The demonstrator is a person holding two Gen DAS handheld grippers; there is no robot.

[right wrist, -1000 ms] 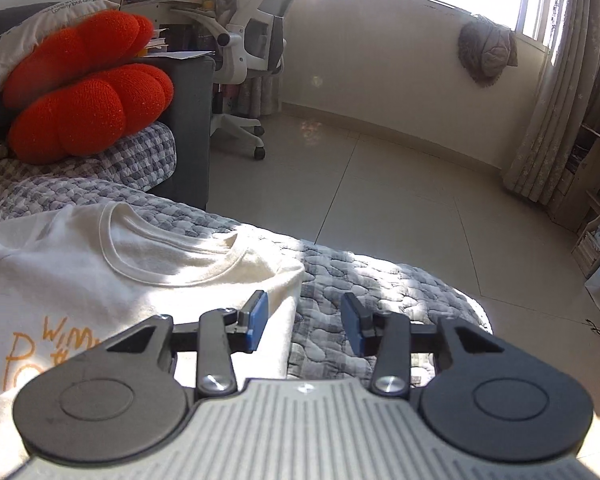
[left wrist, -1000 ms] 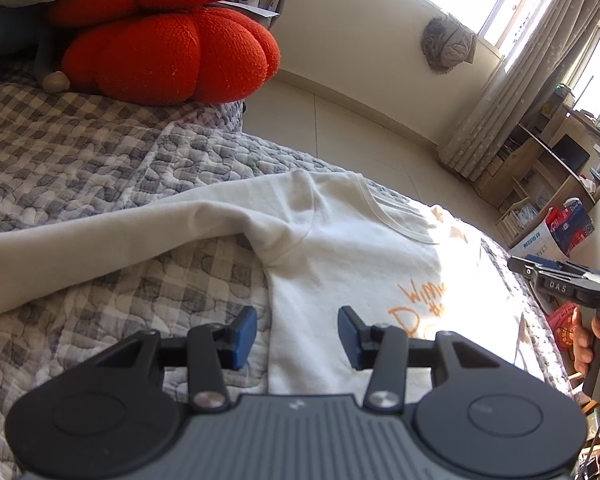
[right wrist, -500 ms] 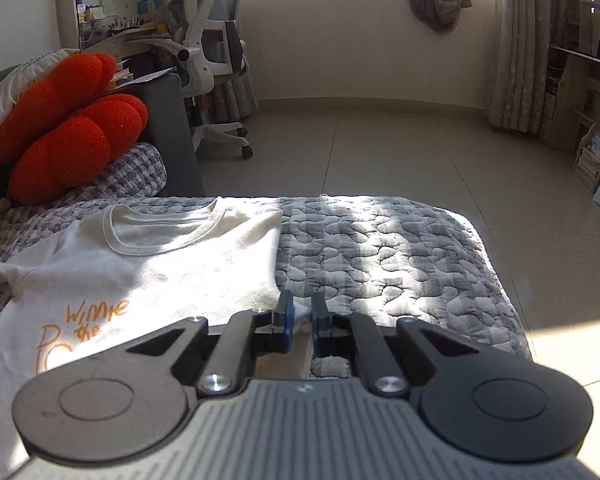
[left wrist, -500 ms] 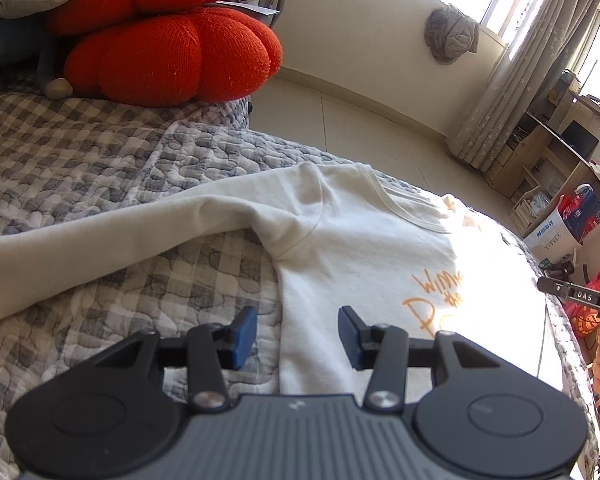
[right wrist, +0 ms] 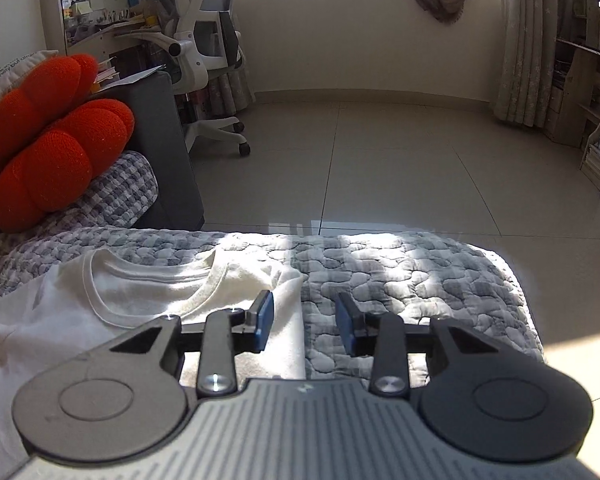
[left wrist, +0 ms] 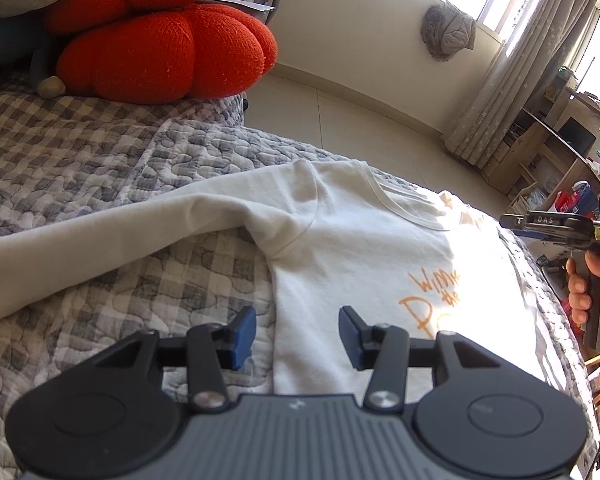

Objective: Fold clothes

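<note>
Both grippers hover over the cream long-sleeved shirt [left wrist: 364,248] on the grey quilted bedcover [left wrist: 100,168]. Left gripper [left wrist: 298,330] fingers apart, gripping nothing; right gripper [right wrist: 304,322] fingers apart too, straddling the shirt's right edge.

Shirt [left wrist: 340,248] – soft matt cream cloth. Bed cover [right wrist: 400,268] – quilted, pebbly grey fabric. Cushion [left wrist: 168,52] – fuzzy orange knit. Floor [right wrist: 380,160] – glossy tile.

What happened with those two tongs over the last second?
The right tongs pinched shut at the white shirt's right edge half a second ago, and have opened again, letting go. That side now lies folded in. The left tongs stayed open over the shirt; its long sleeve still lies spread.
</note>
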